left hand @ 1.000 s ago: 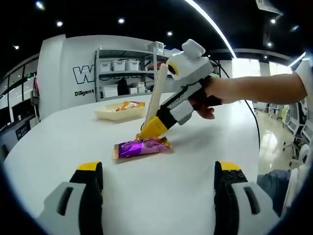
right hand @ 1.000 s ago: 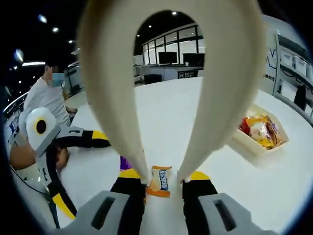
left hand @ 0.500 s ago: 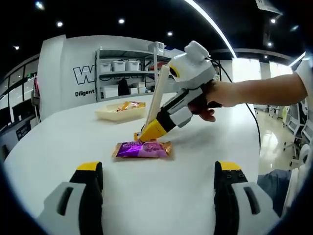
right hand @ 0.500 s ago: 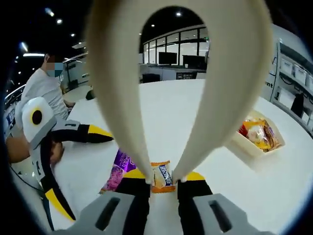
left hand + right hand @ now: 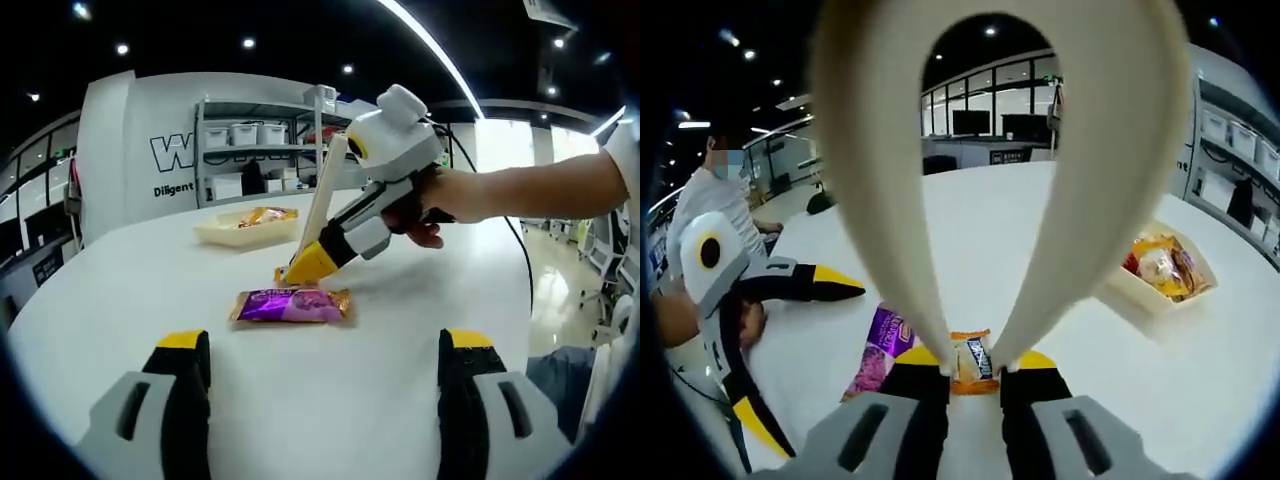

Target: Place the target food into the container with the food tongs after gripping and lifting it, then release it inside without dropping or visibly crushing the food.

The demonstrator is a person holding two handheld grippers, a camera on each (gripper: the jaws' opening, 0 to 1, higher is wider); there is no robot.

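Note:
My right gripper [image 5: 973,378] is shut on cream food tongs [image 5: 872,180], squeezing their two arms together. The tong tips pinch a small orange snack packet [image 5: 970,358] just over the white table [image 5: 1000,230]. In the left gripper view the right gripper [image 5: 311,262] comes in from the right, held by a hand, with the tongs [image 5: 324,195] slanting down to the orange packet [image 5: 281,276]. The beige container [image 5: 228,232] [image 5: 1145,290] holds several orange packets and lies beyond. My left gripper [image 5: 325,348] stands open and low, near the table's edge, holding nothing.
A purple snack packet [image 5: 292,303] [image 5: 880,348] lies flat just in front of the tong tips. The left gripper [image 5: 740,300] shows at the left in the right gripper view, with a seated person [image 5: 708,195] behind it. Shelving with bins [image 5: 250,140] stands beyond the table.
The tongs closed further on the orange packet and rose slightly away from the purple packet, which turned and settled flat. My left gripper has stayed still.

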